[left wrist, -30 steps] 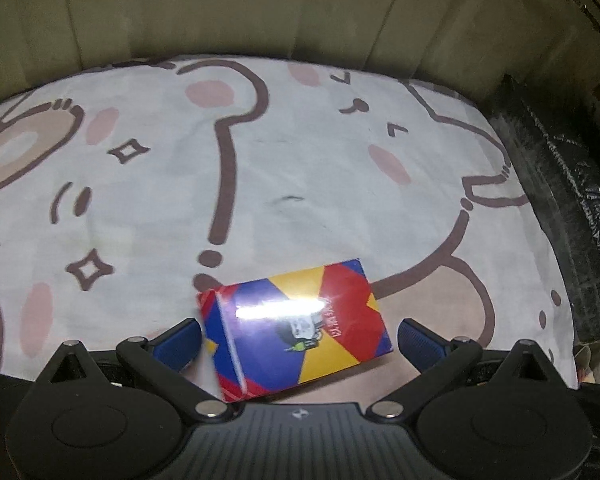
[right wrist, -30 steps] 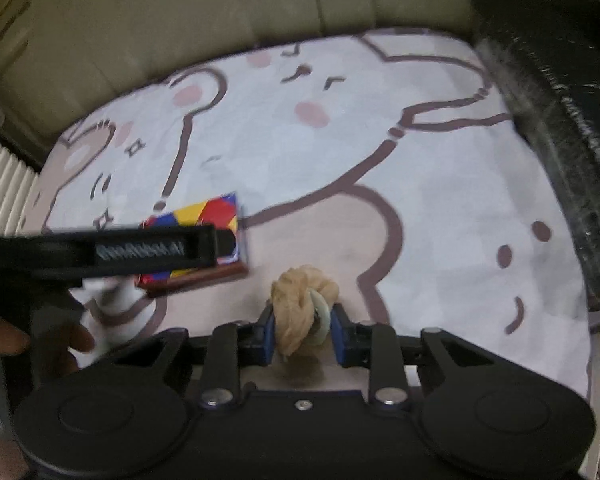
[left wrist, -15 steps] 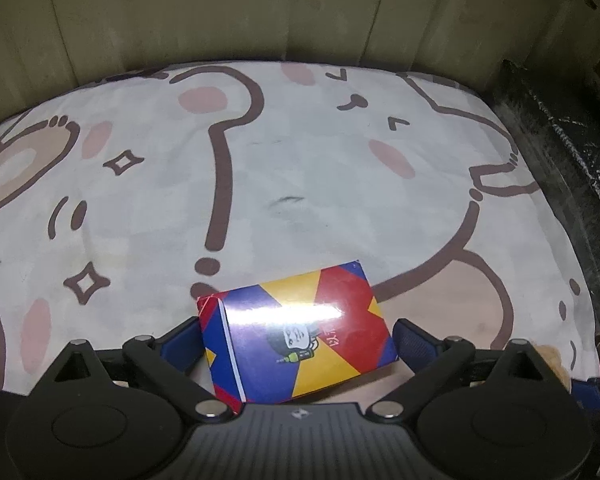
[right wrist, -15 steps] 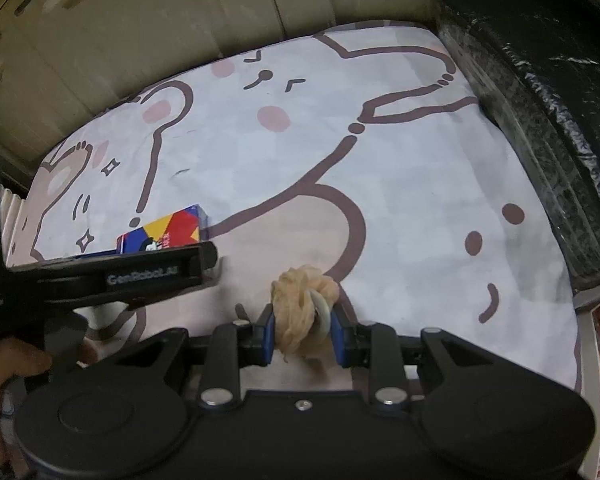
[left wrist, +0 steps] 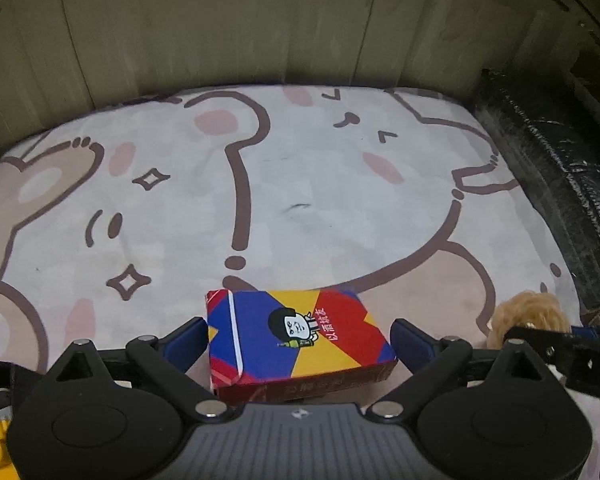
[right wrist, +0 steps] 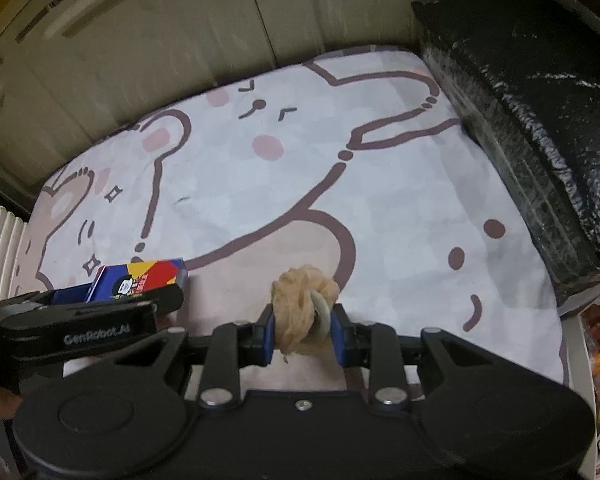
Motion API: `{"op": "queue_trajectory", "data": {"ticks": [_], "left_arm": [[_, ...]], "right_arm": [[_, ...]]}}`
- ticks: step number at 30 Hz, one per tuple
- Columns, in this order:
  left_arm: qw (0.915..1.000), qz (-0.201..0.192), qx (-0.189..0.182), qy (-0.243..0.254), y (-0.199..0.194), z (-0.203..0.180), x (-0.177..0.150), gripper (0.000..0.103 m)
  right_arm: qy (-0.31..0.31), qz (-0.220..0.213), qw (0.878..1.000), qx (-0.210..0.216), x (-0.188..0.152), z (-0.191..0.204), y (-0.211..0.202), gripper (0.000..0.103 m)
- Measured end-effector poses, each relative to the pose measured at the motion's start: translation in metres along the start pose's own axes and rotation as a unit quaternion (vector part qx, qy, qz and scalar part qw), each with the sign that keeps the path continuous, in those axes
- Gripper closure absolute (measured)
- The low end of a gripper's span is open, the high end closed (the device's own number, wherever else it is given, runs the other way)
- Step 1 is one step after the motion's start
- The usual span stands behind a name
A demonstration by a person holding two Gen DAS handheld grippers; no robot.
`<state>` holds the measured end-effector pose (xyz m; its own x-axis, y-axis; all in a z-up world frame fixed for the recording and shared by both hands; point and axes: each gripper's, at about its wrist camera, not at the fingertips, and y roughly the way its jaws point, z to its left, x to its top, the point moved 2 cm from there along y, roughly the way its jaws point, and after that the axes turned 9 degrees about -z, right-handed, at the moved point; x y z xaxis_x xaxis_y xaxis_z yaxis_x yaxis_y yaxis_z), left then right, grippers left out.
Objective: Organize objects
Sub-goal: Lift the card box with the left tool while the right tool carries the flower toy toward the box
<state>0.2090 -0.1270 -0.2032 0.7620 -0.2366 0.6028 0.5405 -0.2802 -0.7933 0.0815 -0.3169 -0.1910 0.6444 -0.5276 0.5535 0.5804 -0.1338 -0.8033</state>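
The left tool (left wrist: 298,340) has just been narrowing its wide jaws around the colourful box (left wrist: 296,338) lying on the cartoon bedsheet (left wrist: 300,200), not yet gripping, while the right tool (right wrist: 303,330) at its 3 o'clock clamps a fluffy beige scrunchie (right wrist: 300,312).

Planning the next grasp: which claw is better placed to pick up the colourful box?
Left. The left claw already straddles the colourful box, its jaws having just been closing with the box between them. The right claw is shut on the fluffy beige hair tie, so it is occupied.
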Motion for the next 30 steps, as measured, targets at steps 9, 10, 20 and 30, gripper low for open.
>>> {"op": "queue_trajectory", "data": {"ticks": [9, 10, 20, 30], "left_arm": [[0.999, 0.045, 0.004, 0.002, -0.011, 0.014, -0.016, 0.031], [0.9989, 0.044, 0.004, -0.012, -0.013, 0.016, -0.016, 0.022], [0.9977, 0.064, -0.017, 0.015, -0.002, -0.004, -0.021, 0.004], [0.9961, 0.081, -0.003, 0.036, 0.017, -0.011, -0.03, 0.005]], "right_arm": [[-0.004, -0.005, 1.0, 0.006, 0.0, 0.009, -0.009, 0.074], [-0.004, -0.006, 1.0, 0.007, 0.0, 0.01, -0.01, 0.074], [0.004, -0.007, 1.0, -0.002, -0.001, 0.003, -0.012, 0.074], [-0.001, 0.002, 1.0, -0.01, -0.002, 0.001, -0.005, 0.074]]}}
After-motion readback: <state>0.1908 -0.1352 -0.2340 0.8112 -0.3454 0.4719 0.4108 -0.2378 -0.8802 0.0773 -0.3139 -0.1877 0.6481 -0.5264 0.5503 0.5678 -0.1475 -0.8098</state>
